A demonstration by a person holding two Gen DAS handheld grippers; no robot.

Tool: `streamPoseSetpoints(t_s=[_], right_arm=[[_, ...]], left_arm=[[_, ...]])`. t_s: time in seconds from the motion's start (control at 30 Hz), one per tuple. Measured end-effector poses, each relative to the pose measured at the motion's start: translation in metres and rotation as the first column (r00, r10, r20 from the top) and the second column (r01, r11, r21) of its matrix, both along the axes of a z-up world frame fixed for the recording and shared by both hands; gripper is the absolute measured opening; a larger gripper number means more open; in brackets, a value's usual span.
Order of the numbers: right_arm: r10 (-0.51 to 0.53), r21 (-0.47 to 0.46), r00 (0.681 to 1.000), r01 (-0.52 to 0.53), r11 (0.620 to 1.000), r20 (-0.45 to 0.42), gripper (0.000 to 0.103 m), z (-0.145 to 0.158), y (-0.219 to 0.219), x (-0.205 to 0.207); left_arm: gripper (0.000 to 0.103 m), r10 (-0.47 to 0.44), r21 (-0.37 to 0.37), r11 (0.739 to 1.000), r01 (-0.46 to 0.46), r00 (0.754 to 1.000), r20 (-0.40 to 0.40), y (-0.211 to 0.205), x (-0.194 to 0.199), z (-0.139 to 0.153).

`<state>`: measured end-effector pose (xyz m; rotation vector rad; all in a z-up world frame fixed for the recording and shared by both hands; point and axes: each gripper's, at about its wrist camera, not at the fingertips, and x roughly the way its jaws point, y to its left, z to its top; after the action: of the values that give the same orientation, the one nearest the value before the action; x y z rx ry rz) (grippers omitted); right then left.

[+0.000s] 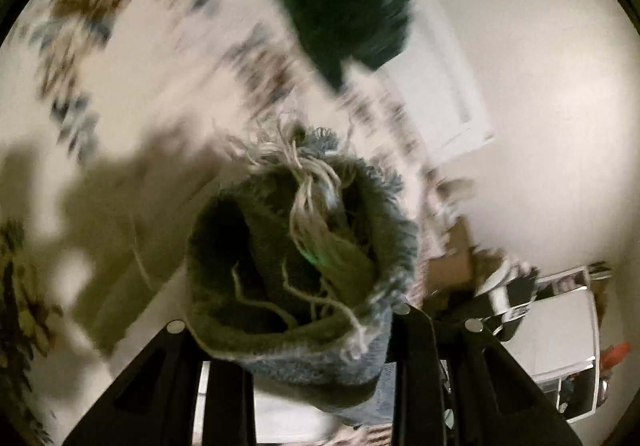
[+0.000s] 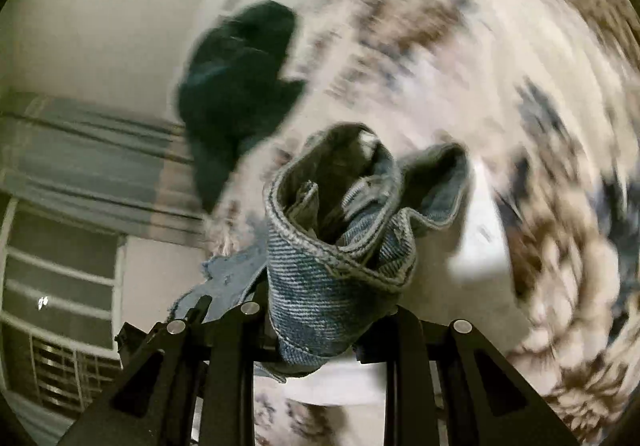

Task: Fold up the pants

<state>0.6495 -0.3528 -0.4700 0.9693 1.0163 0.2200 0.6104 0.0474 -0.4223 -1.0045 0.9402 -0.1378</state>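
Note:
The pants are blue denim jeans. In the left wrist view my left gripper (image 1: 320, 330) is shut on a frayed leg hem (image 1: 304, 266) with loose white threads, bunched between the fingers. In the right wrist view my right gripper (image 2: 324, 326) is shut on the jeans' waistband (image 2: 340, 246), with a zipper and seam showing. Both parts are held up above a cream bed cover with a brown and blue floral print (image 1: 132, 57), which also shows in the right wrist view (image 2: 500, 93). Both views are blurred by motion.
A dark green garment (image 1: 344, 1) lies on the cover's far part, also in the right wrist view (image 2: 240, 85). A white wall (image 1: 552, 93) and white furniture (image 1: 560, 342) stand to the right. A curtain and window (image 2: 72, 205) are at the left.

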Motion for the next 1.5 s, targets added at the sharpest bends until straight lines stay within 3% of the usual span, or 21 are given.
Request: streamPoseSetpoints(t_s=[0.1, 0.3, 0.4, 0.47, 0.5, 0.6, 0.67, 0.73, 0.87, 0.93, 1.1, 1.2, 1.5], right_arm=[[-0.02, -0.001, 0.999, 0.02, 1.0, -0.031, 0.025, -0.037, 0.001, -0.022], [-0.038, 0.07, 0.995, 0.045, 0.997, -0.089, 0.03, -0.06, -0.003, -0.023], [-0.017, 0.028, 0.991, 0.021, 0.999, -0.132, 0.044, -0.078, -0.007, -0.021], [0.013, -0.05, 0.988, -0.021, 0.999, -0.156, 0.052, -0.082, -0.006, -0.024], [0.022, -0.092, 0.987, -0.037, 0.995, -0.161, 0.053, -0.079, -0.005, -0.025], [0.042, -0.246, 0.985, -0.084, 0.966, -0.17, 0.066, -0.064, 0.002, -0.031], [0.043, -0.368, 0.984, -0.106, 0.924, -0.176, 0.091, -0.047, 0.008, -0.038], [0.04, -0.478, 0.983, -0.122, 0.87, -0.179, 0.099, -0.029, 0.016, -0.045], [0.05, -0.66, 0.986, -0.145, 0.737, -0.16, 0.103, 0.018, 0.043, -0.073], [0.062, -0.71, 0.987, -0.152, 0.688, -0.151, 0.103, 0.041, 0.055, -0.086], [0.085, -0.759, 0.99, -0.144, 0.635, -0.116, 0.103, 0.108, 0.073, -0.123], [0.102, -0.772, 0.992, -0.118, 0.624, -0.07, 0.103, 0.156, 0.075, -0.152], [0.179, -0.793, 0.981, -0.047, 0.607, 0.079, 0.103, 0.302, 0.085, -0.271]], left_arm=[[0.025, -0.04, 0.01, 0.999, 0.04, 0.999, -0.025, -0.002, -0.012, -0.033], [0.03, -0.154, 0.059, 0.986, 0.156, 0.987, -0.033, -0.005, -0.015, -0.032], [0.031, -0.218, 0.078, 0.972, 0.223, 0.974, -0.066, -0.006, -0.015, -0.024], [0.036, -0.244, 0.153, 0.955, 0.254, 0.966, -0.083, -0.011, -0.021, -0.01], [0.043, -0.253, 0.211, 0.94, 0.266, 0.963, -0.089, -0.015, -0.025, -0.002], [0.096, -0.257, 0.413, 0.863, 0.292, 0.956, -0.138, -0.026, -0.034, 0.017], [0.098, -0.254, 0.488, 0.823, 0.292, 0.957, -0.144, -0.03, -0.041, 0.028], [0.098, -0.242, 0.555, 0.778, 0.294, 0.956, -0.167, -0.034, -0.052, 0.041], [0.098, -0.242, 0.667, 0.675, 0.315, 0.949, -0.204, -0.047, -0.078, 0.074], [0.098, -0.245, 0.701, 0.638, 0.32, 0.947, -0.209, -0.054, -0.091, 0.09], [0.098, -0.243, 0.763, 0.578, 0.289, 0.954, -0.177, -0.072, -0.13, 0.148], [0.098, -0.241, 0.781, 0.567, 0.261, 0.96, -0.146, -0.081, -0.158, 0.187], [0.098, -0.213, 0.81, 0.57, 0.138, 0.977, -0.017, -0.098, -0.259, 0.301]])
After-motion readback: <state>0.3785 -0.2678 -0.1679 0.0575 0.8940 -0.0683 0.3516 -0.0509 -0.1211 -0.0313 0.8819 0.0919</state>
